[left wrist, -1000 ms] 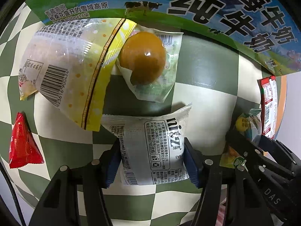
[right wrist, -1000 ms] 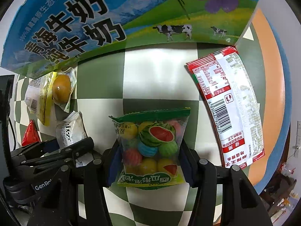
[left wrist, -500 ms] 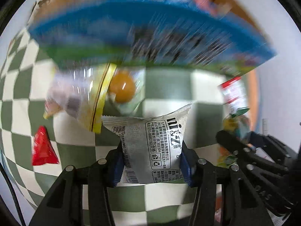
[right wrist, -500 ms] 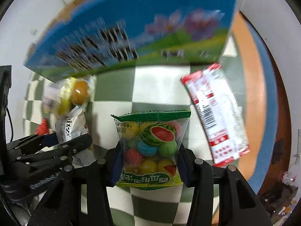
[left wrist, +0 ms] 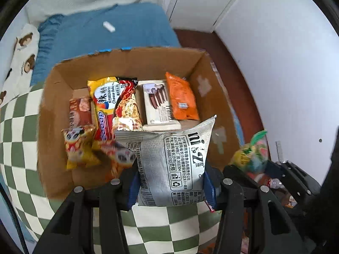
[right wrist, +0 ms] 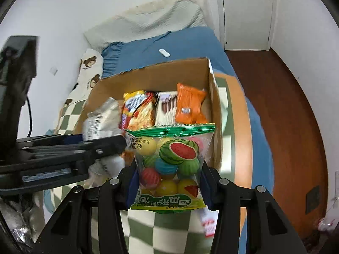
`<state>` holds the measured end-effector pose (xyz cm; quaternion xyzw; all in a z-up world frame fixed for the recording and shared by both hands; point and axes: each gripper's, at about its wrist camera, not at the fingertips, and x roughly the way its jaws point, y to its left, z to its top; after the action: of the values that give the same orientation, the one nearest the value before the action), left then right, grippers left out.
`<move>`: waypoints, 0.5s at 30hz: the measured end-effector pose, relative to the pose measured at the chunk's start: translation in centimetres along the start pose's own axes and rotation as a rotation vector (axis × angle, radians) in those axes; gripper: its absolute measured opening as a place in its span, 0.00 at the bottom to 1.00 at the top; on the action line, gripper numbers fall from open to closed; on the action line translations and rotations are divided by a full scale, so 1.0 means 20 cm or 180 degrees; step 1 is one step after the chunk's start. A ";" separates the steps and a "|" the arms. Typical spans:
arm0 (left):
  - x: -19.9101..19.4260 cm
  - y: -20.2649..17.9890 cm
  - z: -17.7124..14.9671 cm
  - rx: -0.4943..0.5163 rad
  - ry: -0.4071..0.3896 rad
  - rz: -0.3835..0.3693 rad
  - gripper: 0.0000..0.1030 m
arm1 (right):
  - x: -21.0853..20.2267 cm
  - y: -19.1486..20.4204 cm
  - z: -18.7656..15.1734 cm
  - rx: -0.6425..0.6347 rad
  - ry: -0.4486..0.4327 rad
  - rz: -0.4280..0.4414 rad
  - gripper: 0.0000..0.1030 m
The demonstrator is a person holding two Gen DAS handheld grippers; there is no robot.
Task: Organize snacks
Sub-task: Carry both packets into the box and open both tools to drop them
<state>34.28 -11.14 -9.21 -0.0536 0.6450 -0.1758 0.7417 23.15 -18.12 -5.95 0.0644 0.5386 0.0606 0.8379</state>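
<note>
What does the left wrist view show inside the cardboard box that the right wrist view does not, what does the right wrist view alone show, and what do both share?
Only the left wrist view shows the box's left side: a brown packet and a blurred yellow packet in front of it. Only the right wrist view shows a door with its handle. Both show the cardboard box, the noodle packet, the white biscuit pack, the orange packet, the left gripper shut on the grey-white packet, and the right gripper shut on the watermelon candy bag.

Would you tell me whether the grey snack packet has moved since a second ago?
Yes: the grey snack packet rose off the checkered cloth to above the cardboard box.
</note>
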 end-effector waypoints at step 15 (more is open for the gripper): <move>0.41 0.15 0.20 -0.0283 0.0658 0.0047 0.48 | 0.45 -0.03 0.21 -0.0022 0.0658 -0.0154 0.52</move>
<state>39.64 -11.71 -17.16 -0.0633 0.7256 -0.1462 0.6694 30.70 -17.35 -12.46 0.0418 0.6233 0.0485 0.7794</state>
